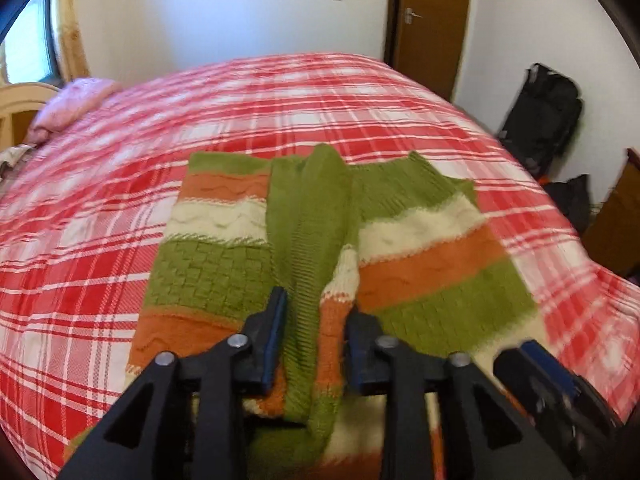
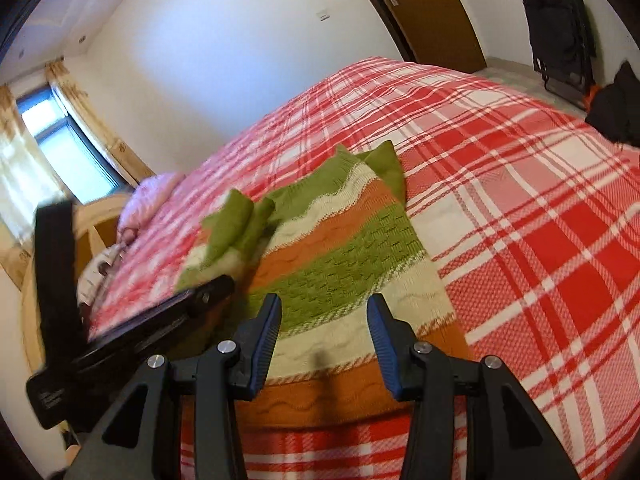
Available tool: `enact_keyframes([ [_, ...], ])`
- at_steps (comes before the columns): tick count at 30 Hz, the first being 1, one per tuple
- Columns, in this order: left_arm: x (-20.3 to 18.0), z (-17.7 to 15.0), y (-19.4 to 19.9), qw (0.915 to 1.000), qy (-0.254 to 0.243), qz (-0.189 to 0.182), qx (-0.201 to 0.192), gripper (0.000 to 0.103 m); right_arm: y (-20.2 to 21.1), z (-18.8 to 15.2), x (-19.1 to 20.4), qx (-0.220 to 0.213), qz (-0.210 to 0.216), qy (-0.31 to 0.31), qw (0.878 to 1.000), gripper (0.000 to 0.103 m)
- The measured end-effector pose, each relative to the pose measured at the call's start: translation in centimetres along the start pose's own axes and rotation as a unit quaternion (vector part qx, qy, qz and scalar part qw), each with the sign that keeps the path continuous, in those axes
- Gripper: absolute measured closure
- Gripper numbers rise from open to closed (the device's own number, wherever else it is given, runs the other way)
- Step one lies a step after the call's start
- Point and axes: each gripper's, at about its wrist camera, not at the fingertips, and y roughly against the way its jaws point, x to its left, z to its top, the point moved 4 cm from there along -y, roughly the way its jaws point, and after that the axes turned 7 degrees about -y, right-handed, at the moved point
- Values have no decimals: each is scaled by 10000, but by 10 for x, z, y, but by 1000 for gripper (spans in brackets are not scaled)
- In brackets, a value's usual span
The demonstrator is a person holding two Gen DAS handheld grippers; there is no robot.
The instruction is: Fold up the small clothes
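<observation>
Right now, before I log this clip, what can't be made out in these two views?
- Striped sweater: near hem, left wrist view, hidden behind the left tool.
- Folded green sleeve: whether the open pads still touch it, unclear.
- Right tool: left wrist view, blurred and cut off.
- Items beside the pink pillow: right wrist view, too small and blurred.

A big bed fills the room. A red and white checked blanket covers it. A small knitted sweater with green, orange and cream stripes lies flat on the blanket, near the front edge. Its green sleeves are folded in over its middle. A pink pillow lies at the far left end.
</observation>
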Motion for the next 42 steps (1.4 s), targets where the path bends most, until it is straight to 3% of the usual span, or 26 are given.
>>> enact_keyframes([
  [3, 6, -10, 37, 9971, 92, -728, -190, 52, 8, 3, 7, -90, 314, -106, 9994, 56],
  [5, 11, -22, 63, 9956, 74, -848, -393, 39, 8, 5, 14, 7, 673, -310, 9973, 52],
  [6, 14, -28, 75, 9952, 46, -844, -492, 28, 6, 6, 17, 72, 808, -409, 9959, 46],
  [9, 36, -42, 107, 9942, 150, -663, -838, 27, -8, 7, 33, 359, 1289, -660, 9888, 43],
  [11, 62, -44, 115, 9940, 384, -344, -965, 27, -27, 9, 44, 579, 1391, -764, 9856, 43],
  [14, 97, -49, 110, 9931, 778, 61, -874, 27, -61, 9, 58, 931, 1367, -862, 9825, 43],
  [17, 124, -52, 93, 9899, 1176, 239, -753, 27, -92, 2, 67, 1206, 1045, -729, 9845, 43],
  [22, 132, -67, 68, 9899, 1297, 341, -460, 27, -120, -14, 92, 1263, 808, 93, 9886, 43],
  [26, 131, -77, 54, 9903, 1360, 169, -245, 27, -127, -21, 111, 1108, 391, 868, 9893, 44],
  [33, 132, -82, 43, 9896, 1430, 70, -126, 27, -104, 4, 76, 362, 354, 116, 9986, 43],
  [37, 132, -83, 35, 9879, 1549, -29, -80, 27, -121, 7, 65, 765, 425, -140, 9961, 43],
  [40, 124, -84, 32, 9893, 1456, 1, -65, 27, -131, 1, 82, 937, 532, 184, 9940, 43],
  [42, 119, -85, 30, 9903, 1391, 9, -62, 26, -136, -8, 95, 984, 367, 520, 9931, 43],
])
